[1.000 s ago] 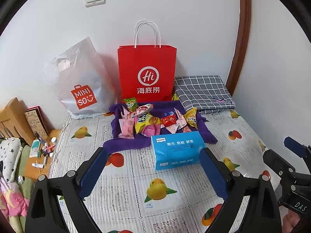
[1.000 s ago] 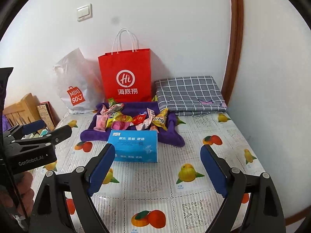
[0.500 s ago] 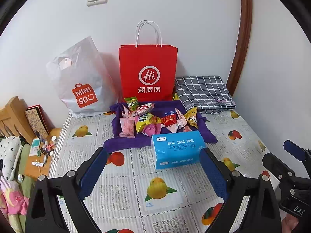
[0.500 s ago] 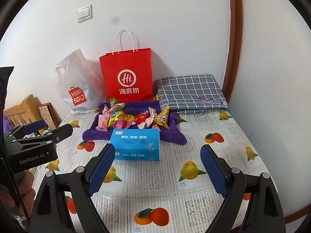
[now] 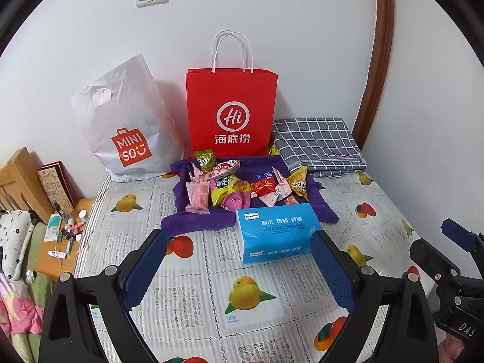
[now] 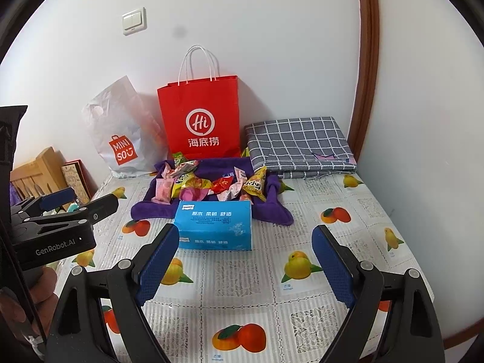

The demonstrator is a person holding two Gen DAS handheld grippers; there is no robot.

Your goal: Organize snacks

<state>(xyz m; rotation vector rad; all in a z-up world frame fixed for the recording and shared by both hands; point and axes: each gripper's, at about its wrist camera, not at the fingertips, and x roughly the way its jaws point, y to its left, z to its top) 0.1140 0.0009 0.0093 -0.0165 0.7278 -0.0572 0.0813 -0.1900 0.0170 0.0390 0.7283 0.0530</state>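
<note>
Several wrapped snacks (image 5: 239, 186) lie in a heap on a purple cloth (image 5: 196, 219) on the fruit-print table cover; they also show in the right wrist view (image 6: 211, 183). A blue tissue pack (image 5: 276, 231) lies just in front of the cloth, and shows in the right wrist view (image 6: 216, 225). My left gripper (image 5: 239, 260) is open and empty, low over the table in front of the pack. My right gripper (image 6: 245, 257) is open and empty, beside the left one, which shows at its left (image 6: 60, 214).
A red paper bag (image 5: 231, 112) and a white MINISO plastic bag (image 5: 127, 124) stand against the wall behind the snacks. A folded grey checked cloth (image 5: 317, 145) lies at the back right. A wooden stand with small bottles (image 5: 65, 227) is left of the table edge.
Both grippers have drifted slightly, so the scene sits a little differently in each view. Both stay open and empty. Nothing on the table has moved.
</note>
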